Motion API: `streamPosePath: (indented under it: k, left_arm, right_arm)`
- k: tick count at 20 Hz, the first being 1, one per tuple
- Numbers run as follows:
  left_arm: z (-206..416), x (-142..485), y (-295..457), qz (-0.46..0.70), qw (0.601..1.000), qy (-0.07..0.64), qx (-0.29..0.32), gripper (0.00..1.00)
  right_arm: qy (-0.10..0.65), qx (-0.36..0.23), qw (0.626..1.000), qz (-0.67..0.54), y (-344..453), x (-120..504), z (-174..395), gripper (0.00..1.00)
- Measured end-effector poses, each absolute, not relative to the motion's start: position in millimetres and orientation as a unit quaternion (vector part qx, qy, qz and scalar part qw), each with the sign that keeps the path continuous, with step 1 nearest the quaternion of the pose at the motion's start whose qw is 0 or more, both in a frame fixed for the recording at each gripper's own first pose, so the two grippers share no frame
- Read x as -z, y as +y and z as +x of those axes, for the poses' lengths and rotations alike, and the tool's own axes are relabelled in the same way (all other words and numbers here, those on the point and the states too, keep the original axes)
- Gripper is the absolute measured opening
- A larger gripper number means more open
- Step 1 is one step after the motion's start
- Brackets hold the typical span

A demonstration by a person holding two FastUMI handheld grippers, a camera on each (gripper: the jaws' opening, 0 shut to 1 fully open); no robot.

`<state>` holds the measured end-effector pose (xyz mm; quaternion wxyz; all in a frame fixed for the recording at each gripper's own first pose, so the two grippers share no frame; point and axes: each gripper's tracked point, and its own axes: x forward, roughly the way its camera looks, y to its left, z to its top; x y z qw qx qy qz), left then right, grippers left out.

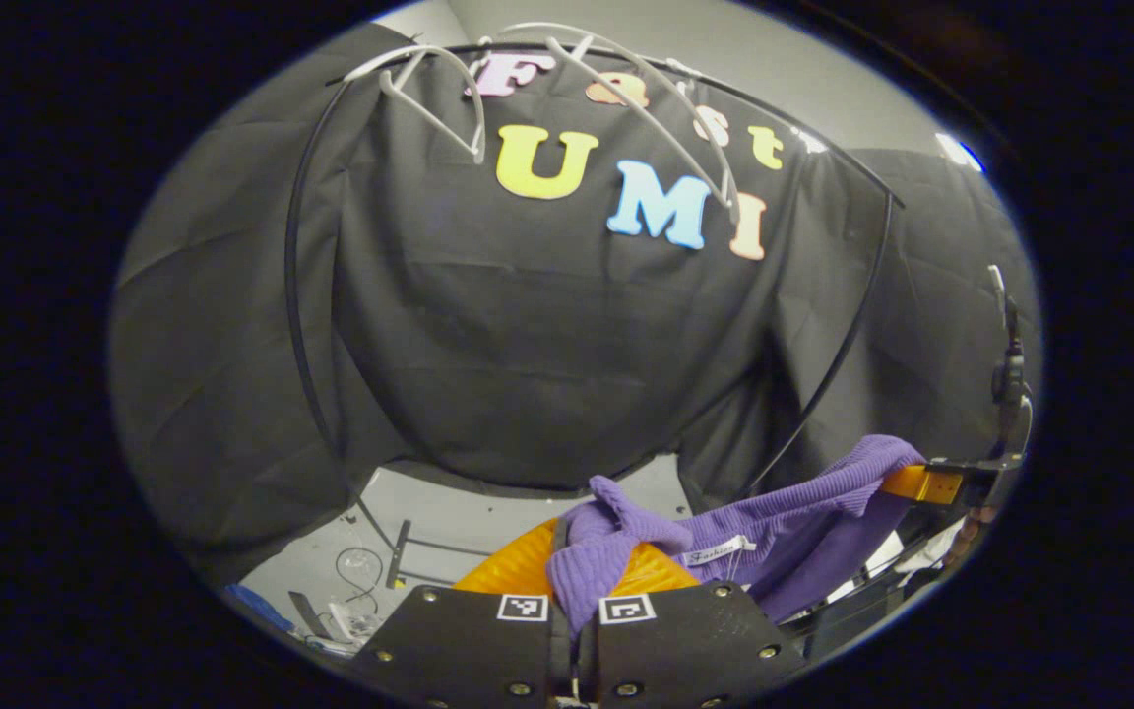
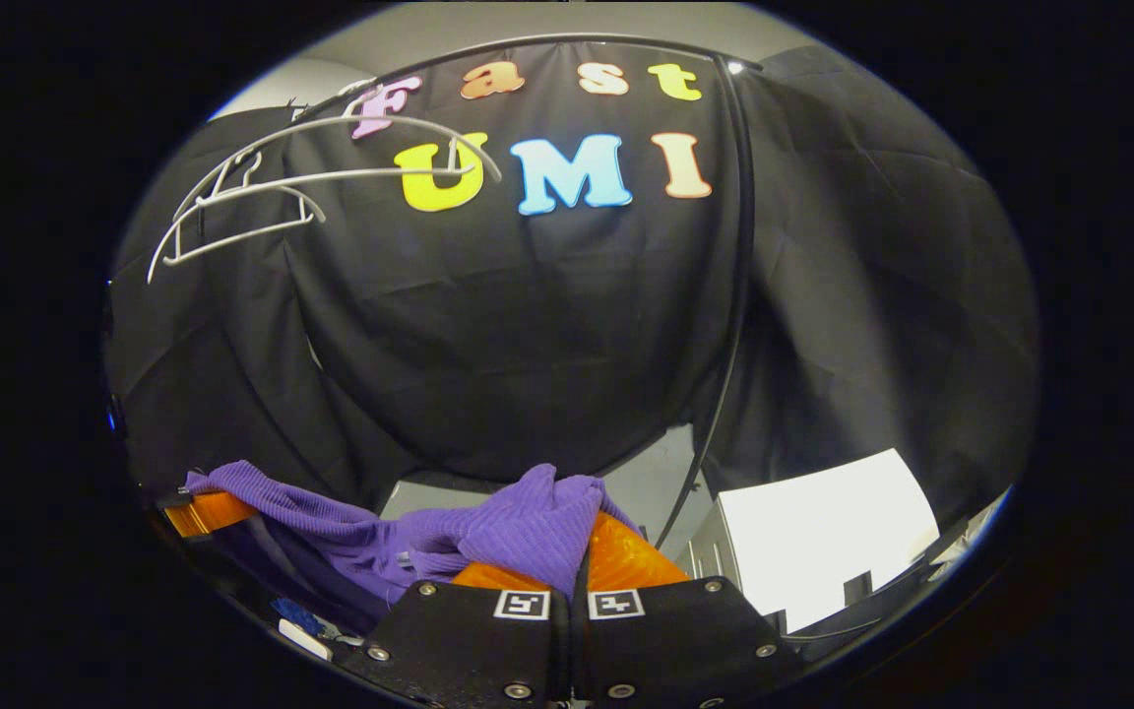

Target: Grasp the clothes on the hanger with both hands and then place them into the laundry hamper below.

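So both grippers have a grip on the purple knit sweater (image 1: 774,512) and it's stretched out between them like a sagging rope. In the left gripper view, the left gripper (image 1: 574,591) has its orange fingers (image 1: 513,566) clamped on a bunched fold of the knit, which pokes up right between the two marker plates. From there the sweater runs off to the right, with a small white neck label (image 1: 720,553) showing, up to the right gripper (image 1: 931,484) at the far edge, where its orange finger sits against the cloth.

The right gripper view is the same deal mirrored: the right gripper (image 2: 572,571) is pinched closed on a wad of the purple sweater (image 2: 528,522), which drapes over its left finger, and the fabric trails away left to the left gripper (image 2: 208,512), where an orange finger meets the other end.

The white plastic hangers (image 1: 449,89) are bare, hanging off the black rack rail (image 1: 296,256) up top, well above the sweater. In the right gripper view the hangers (image 2: 242,207) sit upper left. A white box-like thing (image 2: 823,537) is low on the right there; it's hard to tell what it is. Some cables (image 1: 360,571) lie on the grey floor (image 1: 449,522).
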<state>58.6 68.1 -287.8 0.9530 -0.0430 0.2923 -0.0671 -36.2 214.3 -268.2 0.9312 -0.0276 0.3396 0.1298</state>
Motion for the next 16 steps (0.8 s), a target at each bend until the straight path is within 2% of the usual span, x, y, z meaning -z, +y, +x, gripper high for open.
streamPosePath:
  k: [1, 2, 6, 7, 8, 9, 16]
  left_arm:
    - [55, 300, 66, -0.042, 0.950, 0.302, 0.071, 0.08]
    - [49, 314, 65, -0.043, 0.947, 0.311, 0.073, 0.04]
    - [52, 373, 60, -0.020, 0.934, 0.348, 0.082, 0.04]
    - [53, 385, 58, -0.009, 0.931, 0.354, 0.089, 0.00]
    - [54, 399, 55, -0.004, 0.928, 0.361, 0.094, 0.09]
    - [54, 411, 52, -0.007, 0.924, 0.370, 0.098, 0.04]
    - [40, 466, 41, -0.021, 0.909, 0.403, 0.104, 0.04]
  right_arm:
    - [0.353, -0.130, 0.926, -0.028, 214, 285, -43, 0.00]
    - [0.367, -0.131, 0.921, -0.030, 215, 299, -48, 0.00]
    - [0.421, -0.129, 0.897, -0.032, 218, 359, -73, 0.00]
    - [0.431, -0.131, 0.892, -0.030, 221, 371, -76, 0.01]
    - [0.438, -0.131, 0.889, -0.030, 225, 379, -74, 0.00]
    - [0.445, -0.135, 0.885, -0.035, 230, 387, -76, 0.00]
    - [0.489, -0.152, 0.858, -0.028, 254, 436, -100, 0.01]
